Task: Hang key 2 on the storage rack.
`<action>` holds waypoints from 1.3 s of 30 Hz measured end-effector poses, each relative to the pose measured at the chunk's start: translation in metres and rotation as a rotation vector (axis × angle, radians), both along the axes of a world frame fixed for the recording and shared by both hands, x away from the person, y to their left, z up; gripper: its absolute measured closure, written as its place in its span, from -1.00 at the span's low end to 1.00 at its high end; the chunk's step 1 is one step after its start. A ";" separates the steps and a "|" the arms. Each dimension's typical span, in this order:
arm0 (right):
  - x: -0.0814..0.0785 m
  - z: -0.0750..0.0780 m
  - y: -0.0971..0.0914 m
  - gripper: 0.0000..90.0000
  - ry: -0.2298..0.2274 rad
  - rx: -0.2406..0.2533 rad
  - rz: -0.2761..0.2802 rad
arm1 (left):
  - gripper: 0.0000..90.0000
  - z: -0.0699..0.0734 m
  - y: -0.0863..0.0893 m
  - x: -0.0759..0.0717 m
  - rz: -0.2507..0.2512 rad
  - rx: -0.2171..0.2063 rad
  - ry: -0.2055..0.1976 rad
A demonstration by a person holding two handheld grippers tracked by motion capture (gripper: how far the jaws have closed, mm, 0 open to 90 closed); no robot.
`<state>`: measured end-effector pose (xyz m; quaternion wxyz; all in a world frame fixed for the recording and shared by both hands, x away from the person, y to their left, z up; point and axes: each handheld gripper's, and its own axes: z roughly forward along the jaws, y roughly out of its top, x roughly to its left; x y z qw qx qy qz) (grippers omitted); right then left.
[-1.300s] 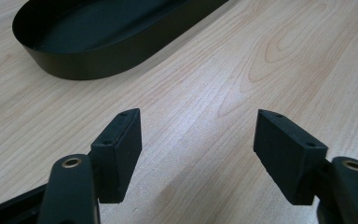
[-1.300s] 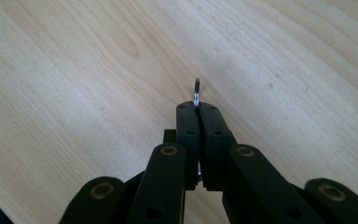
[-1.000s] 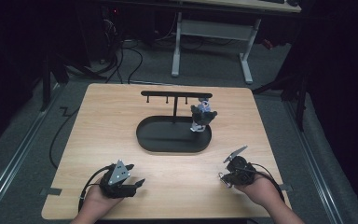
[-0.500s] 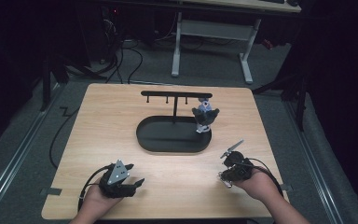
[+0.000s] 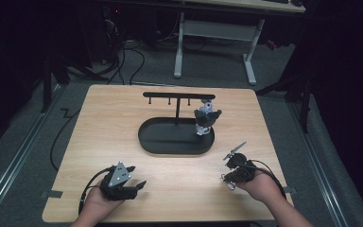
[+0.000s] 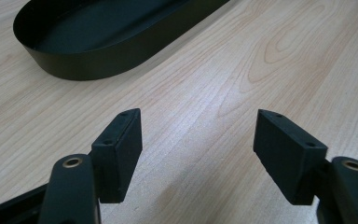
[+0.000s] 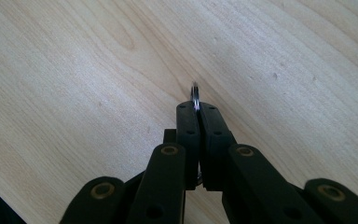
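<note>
table: light wooden rectangular table (image 5: 123, 123), grain visible in both gripper views; both hands at its near edge.
tray: black oval metal tray (image 5: 160, 142) with a low wall, mid-table, far side of both grippers. In the left gripper view its rim curves across the upper left (image 6: 98, 65), well apart from the jaws.
stand: black T-shaped rack (image 5: 177, 97) rising from the tray, thin post, crossbar with short pegs underneath.
figure: small grey-and-white toy charm (image 5: 205, 118) hanging under the right end of the crossbar, over the tray's right end. Detail too small to tell.
left gripper: left gripper (image 5: 133, 185) (image 6: 198, 144) in the person's left hand (image 5: 97, 203), low over the near-left of the table, pointing right. Jaws wide apart, bare wood between them, nothing held.
right gripper: right gripper (image 5: 228, 178) (image 7: 197, 109) in the right hand (image 5: 262, 187), near-right of the table, well apart from the tray. Jaws have just been closing; now pressed together on the ring.
ring: thin silver metal key ring (image 7: 195, 95) pinched edge-on between the right gripper's pads, a short arc poking past the tips just above the wood. In the high view it is a small loop (image 5: 228, 182) at the gripper's near-left tip.
</note>
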<state>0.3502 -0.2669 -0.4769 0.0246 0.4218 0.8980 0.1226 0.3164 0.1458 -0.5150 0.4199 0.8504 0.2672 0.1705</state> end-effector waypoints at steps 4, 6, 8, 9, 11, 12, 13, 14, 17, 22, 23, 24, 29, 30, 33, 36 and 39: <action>0.000 0.000 -0.002 0.98 -0.009 -0.001 0.018 | -0.26 0.000 0.000 0.000 -0.001 0.000 0.001; 0.000 0.001 -0.002 0.98 -0.006 0.004 0.022 | -0.26 0.000 0.000 0.000 -0.001 -0.002 0.001; -0.001 0.004 -0.003 0.98 -0.006 0.008 0.008 | -0.26 -0.001 0.000 0.000 0.001 -0.006 -0.001; -0.001 0.006 -0.003 0.98 -0.006 0.016 0.007 | -0.26 -0.001 0.000 0.000 0.001 -0.006 -0.001; -0.001 0.010 -0.003 0.98 -0.014 0.021 0.014 | -0.26 -0.001 0.000 0.000 0.002 -0.005 -0.001; -0.001 0.011 -0.003 0.98 -0.012 0.026 0.013 | -0.26 -0.001 0.000 0.000 0.003 -0.006 -0.001; -0.001 0.013 -0.003 0.98 -0.012 0.030 0.016 | -0.26 -0.001 0.000 0.000 0.004 -0.007 -0.002; 0.000 0.017 -0.004 0.98 -0.022 0.044 0.020 | -0.26 -0.001 0.000 0.000 0.003 -0.007 -0.002; 0.001 0.022 -0.005 0.98 -0.025 0.067 0.015 | -0.26 -0.001 0.000 0.000 0.003 -0.006 -0.002; 0.003 0.032 -0.007 0.98 -0.027 0.119 0.010 | -0.26 -0.001 0.000 0.000 0.001 -0.004 -0.001; 0.004 0.034 -0.007 0.98 -0.027 0.124 0.004 | -0.26 -0.001 0.000 0.000 0.001 -0.007 -0.002; 0.004 0.035 -0.007 0.98 -0.028 0.129 0.002 | -0.26 -0.001 0.000 0.001 0.001 -0.007 -0.002; 0.008 0.043 -0.007 0.98 -0.035 0.159 0.001 | -0.26 -0.002 0.000 0.000 0.001 -0.011 0.001; 0.008 0.045 -0.007 0.98 -0.036 0.162 0.002 | -0.26 -0.002 0.000 0.000 0.001 -0.010 0.003; 0.011 0.049 -0.005 0.98 -0.041 0.162 0.009 | -0.26 -0.002 0.000 -0.001 0.003 -0.019 0.001; 0.012 0.054 -0.003 0.98 -0.045 0.168 0.007 | -0.27 -0.003 0.001 0.000 0.001 -0.025 0.010; 0.016 0.059 -0.001 0.98 -0.060 0.164 0.007 | -0.27 -0.002 0.002 0.000 -0.001 -0.027 0.012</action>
